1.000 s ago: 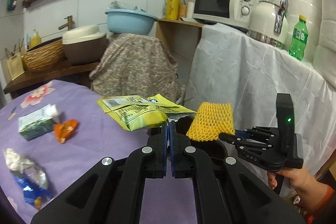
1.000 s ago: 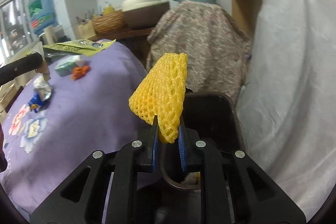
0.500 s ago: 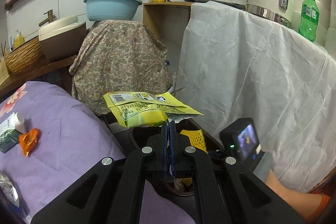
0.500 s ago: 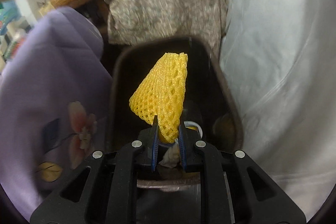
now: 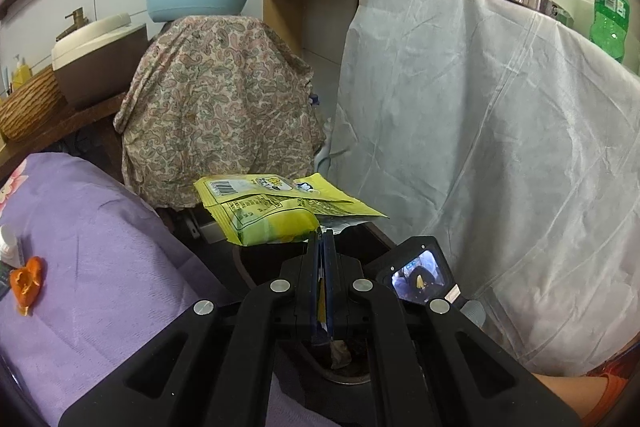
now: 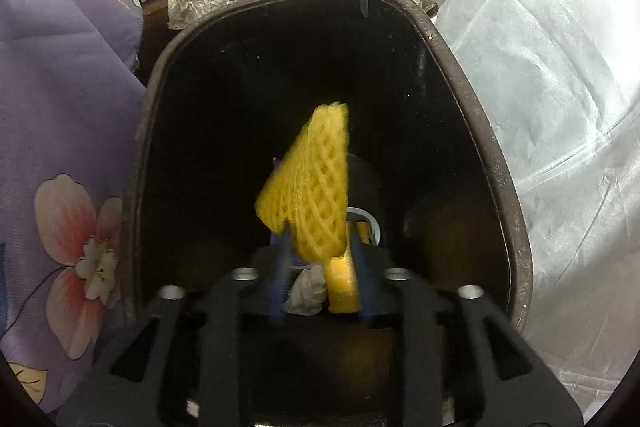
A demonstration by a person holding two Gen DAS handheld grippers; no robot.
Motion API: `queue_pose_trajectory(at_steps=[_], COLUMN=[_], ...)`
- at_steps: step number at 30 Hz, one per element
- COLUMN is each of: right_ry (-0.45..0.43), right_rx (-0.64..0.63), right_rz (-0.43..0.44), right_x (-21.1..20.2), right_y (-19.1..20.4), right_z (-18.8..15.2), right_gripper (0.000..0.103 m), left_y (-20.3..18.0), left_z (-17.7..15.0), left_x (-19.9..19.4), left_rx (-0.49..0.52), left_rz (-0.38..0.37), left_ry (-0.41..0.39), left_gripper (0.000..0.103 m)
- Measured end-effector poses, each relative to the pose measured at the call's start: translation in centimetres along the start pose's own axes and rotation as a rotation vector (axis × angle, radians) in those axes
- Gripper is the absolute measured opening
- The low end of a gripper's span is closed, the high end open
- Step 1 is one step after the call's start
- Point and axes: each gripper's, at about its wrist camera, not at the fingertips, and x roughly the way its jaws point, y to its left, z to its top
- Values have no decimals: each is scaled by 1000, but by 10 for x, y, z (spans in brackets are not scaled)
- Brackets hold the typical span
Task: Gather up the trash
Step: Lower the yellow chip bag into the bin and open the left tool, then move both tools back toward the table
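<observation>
My left gripper point(image 5: 322, 239) is shut on yellow-green snack wrappers point(image 5: 272, 211) and holds them above the dark trash bin point(image 5: 348, 375) beside the purple table. My right gripper point(image 6: 320, 259) points down into the dark trash bin point(image 6: 520, 251); its jaws have parted and the yellow foam net point(image 6: 316, 195) stands loose between them, blurred. Its back with a small screen shows in the left wrist view point(image 5: 416, 273). White crumpled paper point(image 6: 306, 291) and a yellow piece point(image 6: 342, 285) lie in the bin.
The purple flowered tablecloth point(image 5: 92, 259) carries an orange scrap point(image 5: 26, 279) at the left. A white-draped counter point(image 5: 500, 155) stands right of the bin, a paisley-covered object point(image 5: 220, 115) behind it. The person's arm point(image 5: 568, 391) is at the lower right.
My right gripper dropped lower over the bin and its jaws opened, letting the foam net go. My left gripper moved with the wrappers toward the bin.
</observation>
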Motion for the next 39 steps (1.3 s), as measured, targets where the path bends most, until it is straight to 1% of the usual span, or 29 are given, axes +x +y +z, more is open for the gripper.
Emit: queue_pose_trajectory(at_steps=[1, 2, 5, 7, 9, 12, 14, 17, 20, 26, 27, 29, 30, 31, 32, 33, 37, 39], right_ry=[-16, -26, -48, -61, -79, -112, -141, -166, -177, -216, -219, -224, -230, -238, -241, -246, -250, -260], right_rx=[-8, -16, -34, -17, -6, -12, -26, -43, -31, -29, -31, -27, -26, -28, -31, -36, -30, -29], right_rz=[-6, -12, -21, -12, -4, -4, -17, -38, -21, -31, -29, -26, -29, -34, -38, -42, -36, -39], right_x=[-2, -4, -11, -17, -24, -34, -43, -51, -60, -80, -83, -88, -90, -93, -95, -97, -103, -109], right_y=[1, 2, 4, 1, -1, 1, 2, 4, 0, -3, -3, -4, -4, -4, -4, -3, -4, -7], right_z=[-1, -2, -7, -10, -16, -22, -27, -34, -40, -49, -50, -52, -53, -54, -55, -56, -58, -60], right_gripper=[54, 56, 56, 56, 57, 57, 61, 61, 61, 61, 62, 67, 72, 73, 73, 73, 73, 73], left_y=[0, 0, 2, 4, 4, 2, 2, -4, -10, -15, -16, -17, -16, -15, -12, -10, -6, -4], left_z=[1, 2, 4, 6, 7, 8, 8, 7, 6, 5, 4, 4, 4, 4, 5, 5, 7, 8], left_x=[6, 11, 26, 39, 54, 79, 90, 105, 119, 140, 142, 145, 144, 143, 138, 135, 131, 123], left_rx=[1, 0, -21, -45, -47, -42, -54, -37, -28, -54, -52, -46, -52, -63, -83, -98, -122, -125], left_rz=[2, 3, -26, -55, -63, -52, -59, -47, -48, -34, -35, -12, -5, -3, -3, -10, -21, -31], left_ry=[8, 14, 51, 81, 123, 189, 226, 264, 305, 377, 388, 403, 403, 394, 369, 353, 353, 332], left_gripper=[3, 3, 3, 3, 3, 3, 3, 3, 3, 4, 6, 22, 49, 68, 71, 71, 72, 72])
